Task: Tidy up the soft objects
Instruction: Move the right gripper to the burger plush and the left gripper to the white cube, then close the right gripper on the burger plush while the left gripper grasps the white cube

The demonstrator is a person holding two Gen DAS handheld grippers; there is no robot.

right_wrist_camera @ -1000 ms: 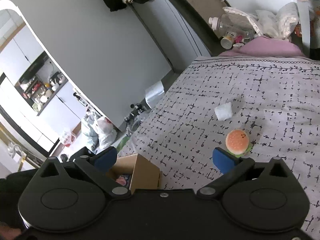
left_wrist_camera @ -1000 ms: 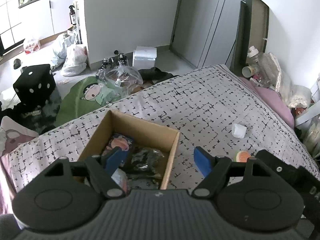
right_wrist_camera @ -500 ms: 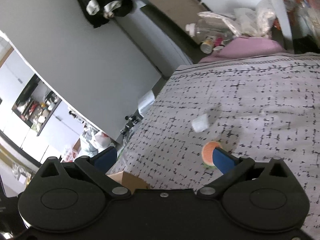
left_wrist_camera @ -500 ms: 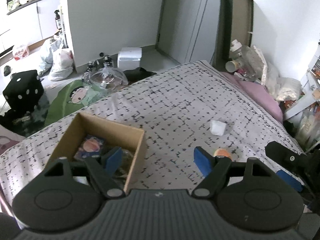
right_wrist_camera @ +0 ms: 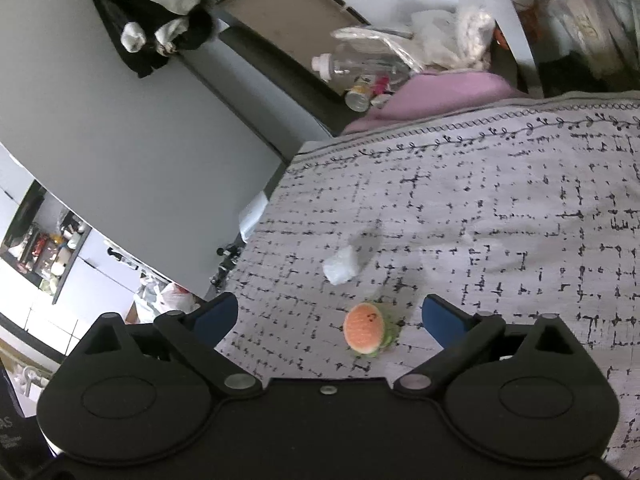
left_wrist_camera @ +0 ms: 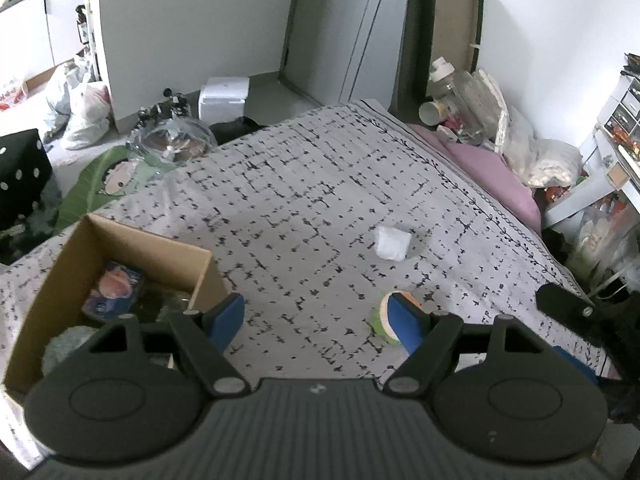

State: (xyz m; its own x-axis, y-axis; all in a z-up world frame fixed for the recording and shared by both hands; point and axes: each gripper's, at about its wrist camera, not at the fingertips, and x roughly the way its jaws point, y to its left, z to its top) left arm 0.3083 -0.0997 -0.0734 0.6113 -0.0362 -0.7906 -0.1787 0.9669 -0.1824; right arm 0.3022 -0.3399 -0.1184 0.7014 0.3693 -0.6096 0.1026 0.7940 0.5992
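Patterned bedspread (right_wrist_camera: 500, 208) bears a burger toy (right_wrist_camera: 365, 334); right gripper (right_wrist_camera: 328, 316) fingers apart, just narrowing, around it untouched.

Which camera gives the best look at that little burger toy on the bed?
The right wrist view: the burger toy lies whole between open fingers. In the left wrist view, a blue finger hides half of it.

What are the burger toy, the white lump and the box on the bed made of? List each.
Burger toy: likely squishy foam or plush, matte orange bun, green frill.
White lump: seemingly crumpled tissue or thin wrap, creased, faintly translucent.
Box: brown corrugated cardboard, matte, raw cut edges.
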